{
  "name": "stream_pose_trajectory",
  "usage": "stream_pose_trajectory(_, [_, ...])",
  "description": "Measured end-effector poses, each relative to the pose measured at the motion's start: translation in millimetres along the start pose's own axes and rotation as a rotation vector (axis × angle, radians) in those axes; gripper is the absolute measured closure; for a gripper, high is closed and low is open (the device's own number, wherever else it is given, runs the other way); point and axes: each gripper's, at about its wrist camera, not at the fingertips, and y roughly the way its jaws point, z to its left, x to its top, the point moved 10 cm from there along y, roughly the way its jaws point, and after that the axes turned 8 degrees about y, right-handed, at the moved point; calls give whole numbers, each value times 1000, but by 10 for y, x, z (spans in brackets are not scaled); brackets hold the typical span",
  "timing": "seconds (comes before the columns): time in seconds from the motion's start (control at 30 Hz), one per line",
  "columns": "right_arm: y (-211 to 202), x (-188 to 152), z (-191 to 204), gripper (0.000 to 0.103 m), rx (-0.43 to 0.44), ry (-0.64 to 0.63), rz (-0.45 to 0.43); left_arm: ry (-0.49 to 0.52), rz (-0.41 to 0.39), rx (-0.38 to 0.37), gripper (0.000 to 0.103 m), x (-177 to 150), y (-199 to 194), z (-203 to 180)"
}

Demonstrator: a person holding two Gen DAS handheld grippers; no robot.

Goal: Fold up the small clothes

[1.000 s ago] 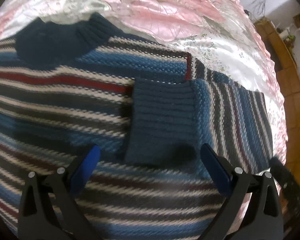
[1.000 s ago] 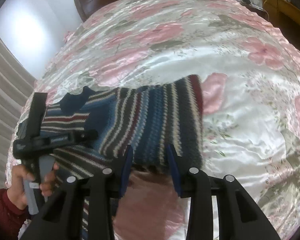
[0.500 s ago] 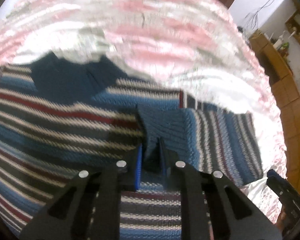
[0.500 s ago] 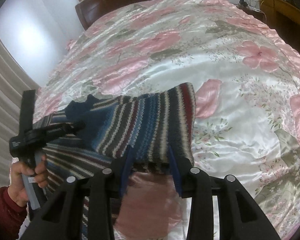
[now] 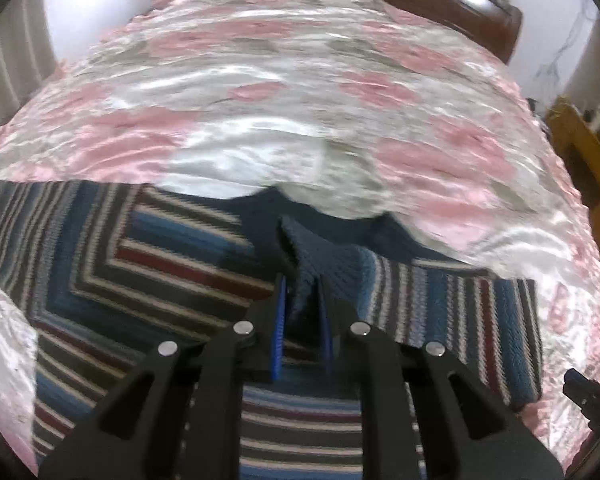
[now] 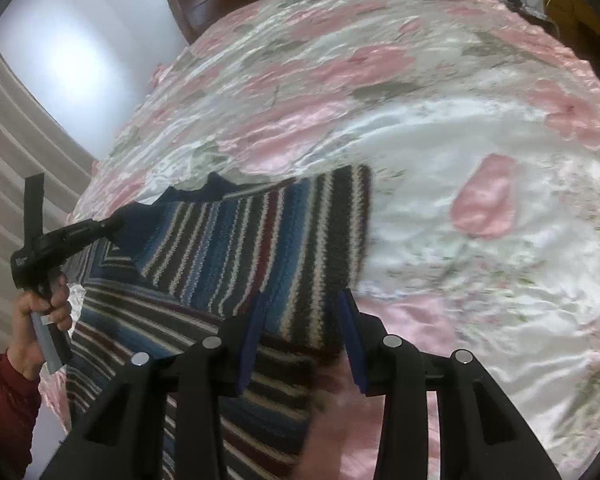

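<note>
1. Sweater (image 5: 172, 280), striped in blue, white, dark grey and red, lies on the bed (image 5: 300, 100) over a pink floral satin cover.
2. Left gripper (image 5: 302, 300) is pinched tight on the navy ribbed cuff (image 5: 332, 264) of a sleeve (image 6: 260, 240) folded across the body.
3. Right gripper (image 6: 304, 332) has its blue pads nearly closed around the sleeve's thick folded edge.
4. A hand (image 6: 40, 320) in a red cuff holds the left gripper's handle.

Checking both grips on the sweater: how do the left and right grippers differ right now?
The left gripper has its jaws nearly together, pinching the navy ribbed cuff. The right gripper has its jaws wider apart, around the folded striped sleeve. Both hold the same sweater over the floral bedspread.
</note>
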Motion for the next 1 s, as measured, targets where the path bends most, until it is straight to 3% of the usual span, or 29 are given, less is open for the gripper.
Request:
stream_pose_trajectory(0.2, [365, -72, 246, 63, 14, -21, 54, -19, 44, 15, 95, -111, 215, 279])
stream_pose_trajectory(0.43, [715, -282, 16, 64, -45, 24, 150, -12, 119, 38, 95, -391, 565, 441])
stream_pose_trajectory(0.57, [804, -342, -26, 64, -68, 9, 144, -10, 139, 46, 87, -497, 622, 516])
stream_pose_trajectory(0.67, [759, -325, 26, 61, -73, -2, 135, -4, 116, 64, 86, -463, 485, 568])
stream_pose_trajectory(0.77, [590, -265, 143, 59, -46, -17, 103, 4, 51, 47, 84, -337, 232, 502])
stream_pose_trajectory(0.83, [491, -216, 222, 59, -17, -9, 87, 36, 22, 33, 72, -256, 105, 368])
stream_pose_trajectory(1.0, [483, -212, 255, 59, -12, 10, 105, 113, 79, -42, 69, -335, 199, -83])
